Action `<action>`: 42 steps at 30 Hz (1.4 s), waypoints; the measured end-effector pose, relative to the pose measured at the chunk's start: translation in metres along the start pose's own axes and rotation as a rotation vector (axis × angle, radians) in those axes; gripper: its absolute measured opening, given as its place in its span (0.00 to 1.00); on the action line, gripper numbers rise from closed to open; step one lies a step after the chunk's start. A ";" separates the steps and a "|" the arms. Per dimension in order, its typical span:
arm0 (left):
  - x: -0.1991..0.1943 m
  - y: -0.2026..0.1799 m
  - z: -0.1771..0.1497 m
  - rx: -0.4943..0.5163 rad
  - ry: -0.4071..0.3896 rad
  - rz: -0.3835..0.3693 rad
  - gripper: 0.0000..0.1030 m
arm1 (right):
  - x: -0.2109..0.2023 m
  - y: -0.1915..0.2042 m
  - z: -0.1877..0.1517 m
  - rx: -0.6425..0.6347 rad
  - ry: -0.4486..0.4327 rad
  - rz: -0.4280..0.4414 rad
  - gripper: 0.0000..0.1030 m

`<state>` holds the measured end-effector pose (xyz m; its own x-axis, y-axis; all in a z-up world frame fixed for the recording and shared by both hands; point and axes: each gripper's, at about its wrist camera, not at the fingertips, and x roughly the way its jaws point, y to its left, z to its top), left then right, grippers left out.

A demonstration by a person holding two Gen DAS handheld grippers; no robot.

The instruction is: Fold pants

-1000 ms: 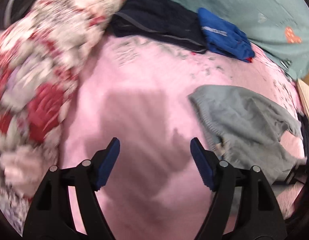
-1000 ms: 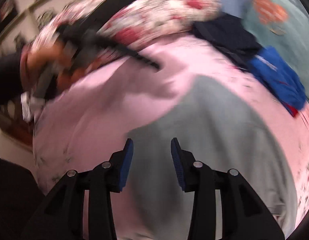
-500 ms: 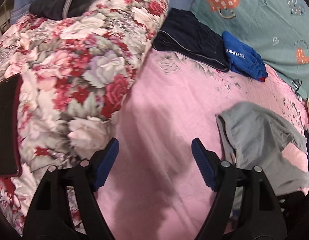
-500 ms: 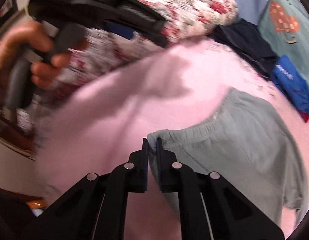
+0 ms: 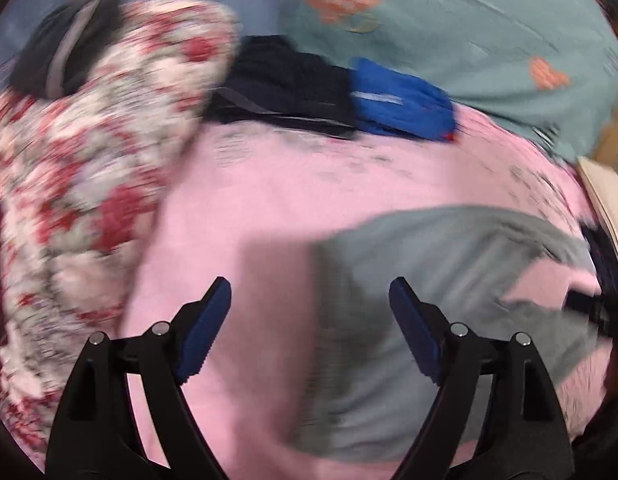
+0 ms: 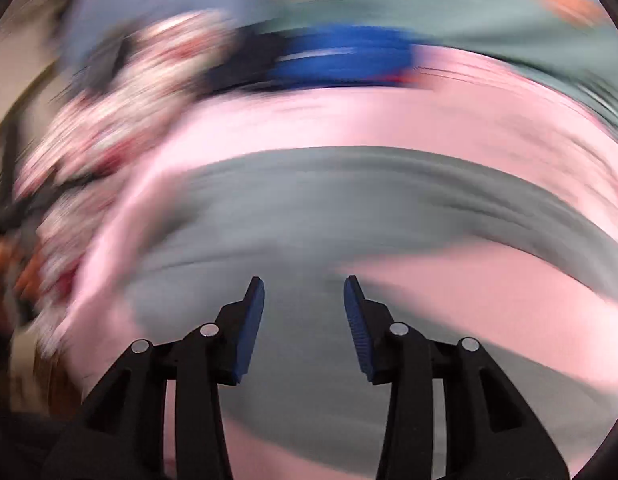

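The grey pants point(image 5: 421, 280) lie spread on the pink bedsheet point(image 5: 309, 184), toward the right of the left wrist view; their outline is smeared by motion blur, so folds and waistband cannot be made out. The left gripper point(image 5: 309, 304) hangs above the sheet with its blue-padded jaws wide apart and nothing between them; the left edge of the pants sits in the gap, lower down on the bed.

In the right wrist view the picture is heavily blurred. The right gripper point(image 6: 304, 304) has its jaws parted about halfway, holding nothing, and the grey pants point(image 6: 349, 216) fill the area beyond and under its fingertips, with pink bedsheet point(image 6: 389, 120) showing past them and in a wedge at the right.

Around the work area, a bulky floral quilt point(image 5: 85, 168) in red, white and grey is heaped along the left side of the bed, bordering the open sheet. A dark garment with a grey stripe point(image 5: 69, 56) rests on top of it. At the far edge of the sheet lies a folded navy garment point(image 5: 285, 84), and touching its right side a folded bright blue garment point(image 5: 401, 104). Behind both rises a teal blanket with orange hearts point(image 5: 489, 40). A pale wooden edge point(image 5: 605, 196) shows at the far right.
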<state>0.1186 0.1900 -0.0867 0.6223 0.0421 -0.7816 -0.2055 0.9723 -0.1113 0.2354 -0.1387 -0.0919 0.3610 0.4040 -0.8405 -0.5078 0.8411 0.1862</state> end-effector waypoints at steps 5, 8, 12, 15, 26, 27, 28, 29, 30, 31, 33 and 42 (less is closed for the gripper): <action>0.039 -0.131 0.004 0.170 0.031 -0.211 0.80 | -0.066 -0.191 -0.015 0.259 -0.022 -0.301 0.41; 0.072 -0.206 0.007 0.244 0.070 -0.270 0.66 | -0.079 -0.262 -0.013 0.292 -0.034 -0.314 0.41; 0.112 -0.282 0.009 0.375 0.097 -0.284 0.37 | -0.068 -0.336 0.003 0.341 -0.027 -0.254 0.41; 0.132 -0.317 0.005 0.485 0.108 -0.247 0.37 | -0.044 -0.365 0.019 0.330 -0.001 -0.236 0.41; 0.170 -0.355 0.000 0.645 0.111 -0.058 0.49 | -0.008 -0.409 0.033 0.224 0.074 -0.156 0.45; 0.173 -0.356 0.001 0.659 0.119 -0.050 0.48 | -0.003 -0.414 0.034 0.230 0.083 -0.141 0.45; 0.173 -0.358 0.002 0.664 0.110 -0.051 0.42 | 0.003 -0.419 0.034 0.235 0.096 -0.127 0.45; 0.174 -0.358 0.002 0.664 0.109 -0.055 0.32 | 0.011 -0.422 0.034 0.236 0.120 -0.126 0.45; 0.175 -0.359 0.003 0.661 0.109 -0.056 0.26 | 0.020 -0.425 0.034 0.230 0.144 -0.133 0.45; 0.176 -0.360 0.003 0.664 0.106 -0.037 0.13 | 0.024 -0.426 0.033 0.228 0.150 -0.130 0.45; 0.177 -0.361 0.000 0.673 0.100 -0.010 0.07 | 0.025 -0.427 0.032 0.217 0.132 -0.131 0.32; 0.143 -0.368 -0.006 0.668 0.069 -0.039 0.05 | 0.001 -0.437 0.063 0.178 -0.018 -0.213 0.02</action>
<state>0.2787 -0.1637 -0.1613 0.5658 0.0103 -0.8245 0.3414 0.9072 0.2457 0.5069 -0.4838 -0.1421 0.4599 0.2161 -0.8613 -0.2736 0.9572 0.0941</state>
